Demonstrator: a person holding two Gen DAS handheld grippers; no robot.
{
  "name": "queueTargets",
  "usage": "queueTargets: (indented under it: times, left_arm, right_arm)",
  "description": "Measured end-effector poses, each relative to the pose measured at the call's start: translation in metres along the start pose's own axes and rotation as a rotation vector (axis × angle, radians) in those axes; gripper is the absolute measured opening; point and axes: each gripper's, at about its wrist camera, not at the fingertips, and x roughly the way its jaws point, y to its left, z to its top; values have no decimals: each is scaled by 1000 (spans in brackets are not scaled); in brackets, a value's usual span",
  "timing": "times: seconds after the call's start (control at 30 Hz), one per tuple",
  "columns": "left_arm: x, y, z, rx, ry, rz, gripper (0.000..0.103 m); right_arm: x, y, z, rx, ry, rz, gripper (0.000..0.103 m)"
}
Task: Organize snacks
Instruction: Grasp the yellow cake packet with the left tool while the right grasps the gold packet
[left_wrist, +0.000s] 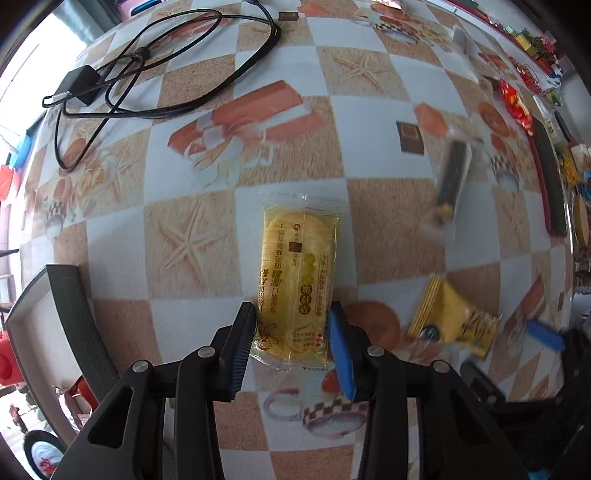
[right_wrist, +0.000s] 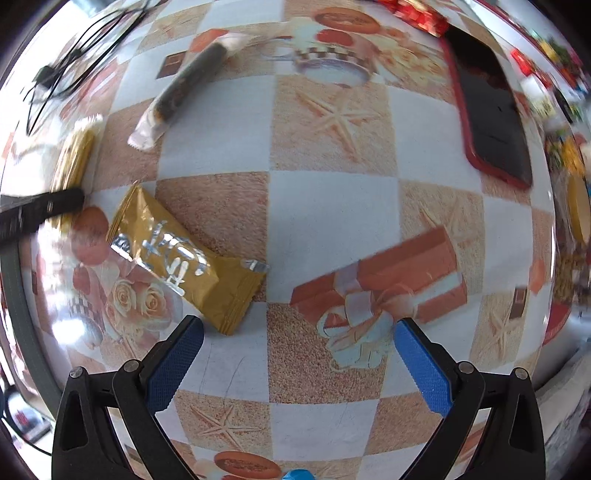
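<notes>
left wrist view: yellow cracker packet (left_wrist: 299, 280) is clamped by the left hand-held gripper (left_wrist: 293, 325); right hand-held gripper (right_wrist: 299, 332) is held spread, gold snack packet (right_wrist: 184, 258) at ten o'clock.

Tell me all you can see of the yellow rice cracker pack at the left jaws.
The rice cracker pack is a clear, glossy plastic wrapper, oblong, with pale yellow crackers inside and dark and gold printed characters, sealed with a crimped strip at each end. It sits lengthwise between the left gripper jaws, whose pads press its long edges near the lower end. The checked tablecloth lies behind it. In the right wrist view only its blurred edge shows.
</notes>
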Motion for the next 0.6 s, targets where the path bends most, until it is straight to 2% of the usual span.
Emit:
queueTargets:
  times: [0.13, 0.17, 0.4, 0.6]
  left_arm:
    - [1, 4, -3, 5, 13, 38, 74]
    - [2, 6, -4, -2, 17, 40, 77]
    - [7, 17, -4, -14, 19, 18, 82]
    - [19, 28, 7, -27, 18, 10, 92]
  right_arm:
    - [-2, 23, 11, -155, 6, -12, 103]
    - [-2, 30, 14, -185, 6, -12, 103]
    - [-4, 62, 37, -272, -1, -18, 103]
    - [-6, 76, 56, -271, 14, -21, 103]
